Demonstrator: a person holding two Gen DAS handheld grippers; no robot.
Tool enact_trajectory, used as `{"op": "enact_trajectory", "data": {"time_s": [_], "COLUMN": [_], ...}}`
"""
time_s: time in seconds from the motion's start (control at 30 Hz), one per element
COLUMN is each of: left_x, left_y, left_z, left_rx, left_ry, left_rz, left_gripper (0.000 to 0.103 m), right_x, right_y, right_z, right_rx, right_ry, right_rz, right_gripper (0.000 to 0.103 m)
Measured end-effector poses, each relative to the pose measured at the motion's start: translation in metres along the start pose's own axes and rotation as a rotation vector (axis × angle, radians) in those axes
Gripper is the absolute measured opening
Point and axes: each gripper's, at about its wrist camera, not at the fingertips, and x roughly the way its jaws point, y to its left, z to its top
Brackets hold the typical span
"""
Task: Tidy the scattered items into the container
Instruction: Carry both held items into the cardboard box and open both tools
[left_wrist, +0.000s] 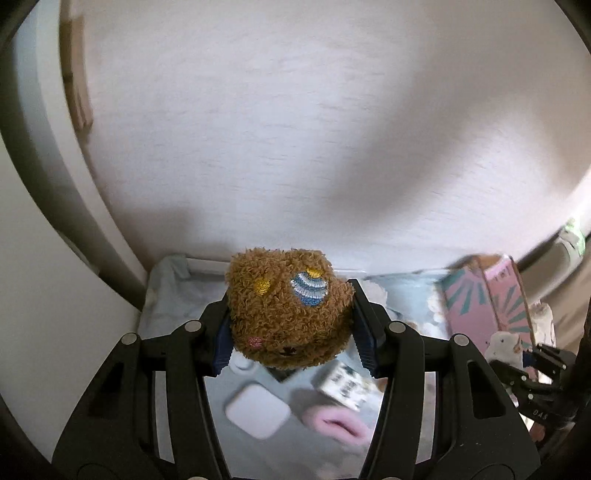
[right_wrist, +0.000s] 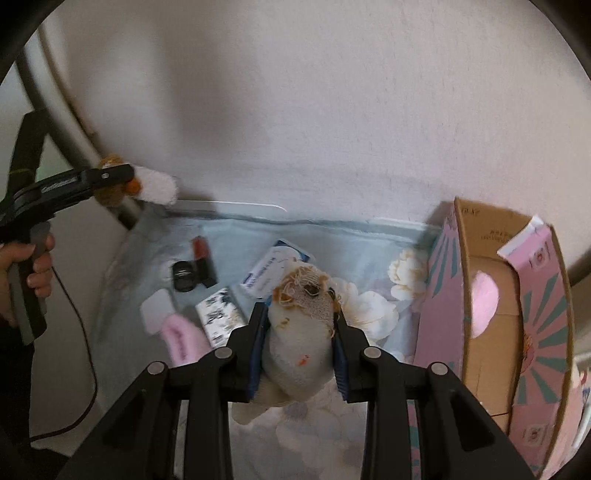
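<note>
While the left hand-held gripper (left_wrist: 291, 325) squeezes a curly brown plush toy (left_wrist: 286, 306) between its blue pads, the toy hangs clear above the bench (left_wrist: 173, 314), which wears a pale blue floral cloth. And on the other side, the right hand-held gripper (right_wrist: 299, 332) has its jaws clamped narrow on a small grey-white stuffed toy (right_wrist: 301, 332) with frayed orange stitching, lifted over the cloth too! Below the left one lie a white rounded case (left_wrist: 256, 411), a pink fuzzy item (left_wrist: 338, 424) and a little patterned box (left_wrist: 345, 384), all loose on the cloth. From the right wrist view, a lipstick (right_wrist: 203, 264) with its black cap (right_wrist: 184, 280) just beside it sits farther back, near a blue-and-white packet (right_wrist: 273, 269). At the right edge stands the container, a pink cardboard box (right_wrist: 443, 295) with teal rays, open-topped, a pink fluffy thing (right_wrist: 482, 306) already inside. A person's hand (right_wrist: 27, 273) grips the left tool's handle at far left.
</note>
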Motion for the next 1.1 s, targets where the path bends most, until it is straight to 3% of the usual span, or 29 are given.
{"op": "enact_trajectory", "data": {"time_s": [0.23,0.5,0.83,1.1], "left_x": [-0.019,-0.037,-0.018,0.023], "left_y": [-0.071,-0.125,-0.214,-0.291], "left_z": [-0.013,-0.018,-0.030,-0.045], "left_rx": [0.035,0.104,0.188,0.264], "left_ry": [-0.001,0.000,0.020,0.086], "left_rz": [-0.076,-0.139,-0.204,-0.255], "left_gripper": [0.050,0.050,0.050,0.050], "right_x": [-0.042,-0.075,-0.101,-0.104], "right_y": [-0.001,-0.028,-0.083,-0.134], "right_z": [-0.008,-0.019,-0.043,-0.069], "right_rx": [-0.043,-0.040,0.000,0.061], "right_ry": [-0.033,-0.084,-0.108,-0.076], "right_rz": [0.030,0.035,-0.009,-0.049], "right_gripper": [0.029,0.029,0.029,0.029]}}
